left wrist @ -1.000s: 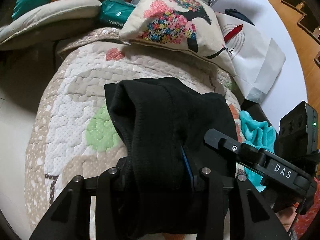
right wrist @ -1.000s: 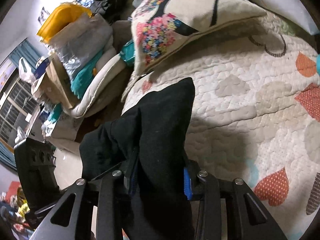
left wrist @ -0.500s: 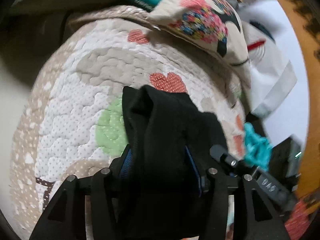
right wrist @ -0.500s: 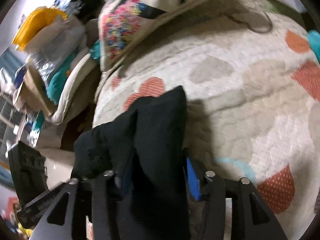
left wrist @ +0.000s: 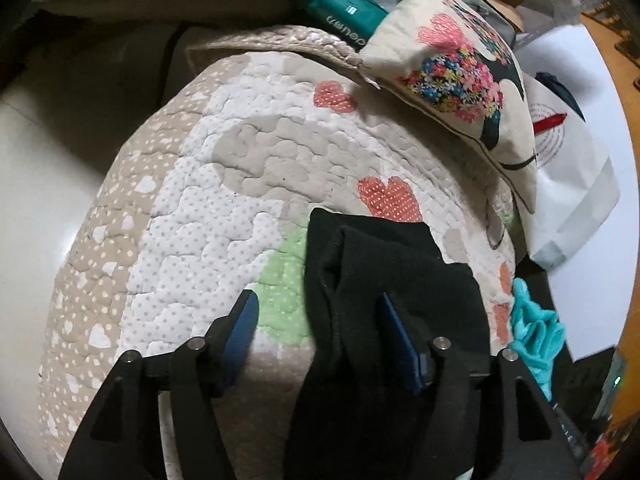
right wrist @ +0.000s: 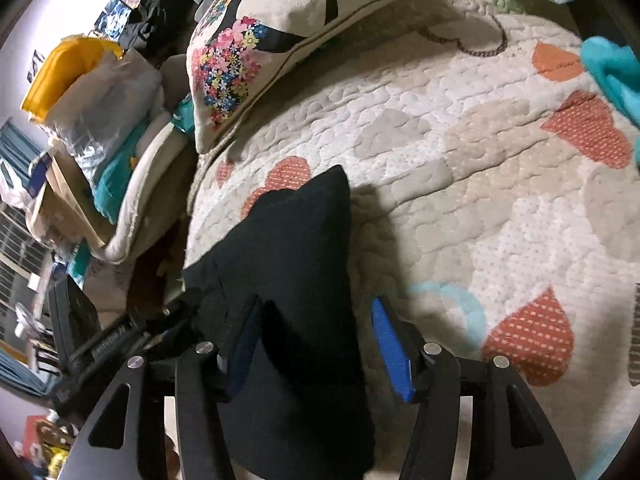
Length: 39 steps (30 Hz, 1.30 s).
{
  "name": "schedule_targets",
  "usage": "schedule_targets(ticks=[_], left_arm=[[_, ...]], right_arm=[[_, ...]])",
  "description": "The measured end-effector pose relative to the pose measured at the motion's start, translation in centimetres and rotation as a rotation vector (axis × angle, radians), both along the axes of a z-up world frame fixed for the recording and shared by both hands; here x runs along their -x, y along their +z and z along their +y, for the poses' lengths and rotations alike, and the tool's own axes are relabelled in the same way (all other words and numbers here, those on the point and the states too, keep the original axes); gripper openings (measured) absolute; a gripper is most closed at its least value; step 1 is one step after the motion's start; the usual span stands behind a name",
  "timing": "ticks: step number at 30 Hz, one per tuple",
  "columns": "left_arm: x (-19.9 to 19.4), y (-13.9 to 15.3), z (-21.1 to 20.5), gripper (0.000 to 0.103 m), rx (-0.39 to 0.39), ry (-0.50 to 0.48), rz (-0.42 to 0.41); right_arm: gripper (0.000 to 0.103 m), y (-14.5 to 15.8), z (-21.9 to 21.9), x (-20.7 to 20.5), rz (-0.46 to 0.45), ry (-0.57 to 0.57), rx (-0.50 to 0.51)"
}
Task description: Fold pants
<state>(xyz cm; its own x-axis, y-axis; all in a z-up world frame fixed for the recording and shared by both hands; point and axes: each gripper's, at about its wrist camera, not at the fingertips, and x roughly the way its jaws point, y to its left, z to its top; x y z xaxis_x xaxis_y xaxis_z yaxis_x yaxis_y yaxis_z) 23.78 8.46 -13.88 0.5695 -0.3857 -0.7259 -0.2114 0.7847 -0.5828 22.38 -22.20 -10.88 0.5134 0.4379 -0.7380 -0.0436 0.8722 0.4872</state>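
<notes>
The black pants point(left wrist: 384, 288) lie bunched on a quilted bedspread with heart patches point(left wrist: 224, 184). My left gripper point(left wrist: 318, 312) is open, its blue pads apart; the cloth drapes over the right pad while the left pad stands clear of it. In the right wrist view the pants point(right wrist: 296, 264) lie as a folded black bundle between the open pads of my right gripper point(right wrist: 316, 314). The left gripper's body point(right wrist: 112, 344) shows at the lower left there.
A floral cushion point(left wrist: 460, 60) rests at the back of the quilt, and also shows in the right wrist view point(right wrist: 288, 24). A turquoise cloth point(left wrist: 536, 328) lies at the quilt's right edge. A white bag point(left wrist: 568, 168) sits beyond. Piled items point(right wrist: 92, 92) crowd the left side.
Both grippers have opened and let go of the black pants, which now rest lower on the quilt. The right gripper has left the left wrist view.
</notes>
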Motion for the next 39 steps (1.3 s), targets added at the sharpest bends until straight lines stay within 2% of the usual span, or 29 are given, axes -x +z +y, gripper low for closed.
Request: schedule_targets(ticks=[5,7,9,10,12,19,22,25,28,32,35,39], left_arm=[[0.8,0.7,0.6,0.064,-0.001,0.014,0.011],[1.6,1.5,0.6,0.064,-0.031,0.013,0.006],[2.6,2.4,0.4,0.064,-0.097,0.01,-0.002],[3.5,3.0,0.3,0.064,-0.145,0.01,-0.005],[4.8,3.7,0.2,0.065,-0.181,0.01,-0.007],[12.4,4.7,-1.2,0.065,-0.239,-0.029,0.019],[15.2,4.8,-2.3,0.065,-0.261,-0.047,0.023],[18.0,5.4,-3.9,0.065,-0.307,-0.066,0.0],[20.5,6.4,-5.7,0.065,-0.385,-0.08,-0.049],[23.2,7.6,-7.7,0.07,-0.487,-0.089,-0.118],[24.7,8.6,-8.6,0.071,-0.571,-0.08,-0.168],[25.9,9.5,-8.9,0.077,-0.626,-0.054,-0.209]], right_arm=[[0.063,1.2,-1.0,1.6,-0.005,-0.033,0.03],[0.063,2.0,-1.4,2.8,-0.012,-0.04,0.033],[0.064,2.7,-1.7,3.9,-0.019,-0.044,0.038],[0.065,3.0,-1.8,4.8,-0.025,-0.045,0.041],[0.066,3.3,-1.7,6.6,-0.029,-0.041,0.051],[0.067,2.5,-0.3,11.8,0.013,0.006,0.064],[0.067,2.8,0.4,13.9,-0.012,0.025,0.085],[0.067,3.7,1.1,16.0,-0.063,0.04,0.14],[0.068,4.4,1.4,18.1,-0.105,0.053,0.19],[0.07,4.8,1.0,20.3,-0.143,0.035,0.232],[0.07,4.8,0.5,21.2,-0.145,0.017,0.225],[0.07,4.8,0.1,22.0,-0.146,0.003,0.217]])
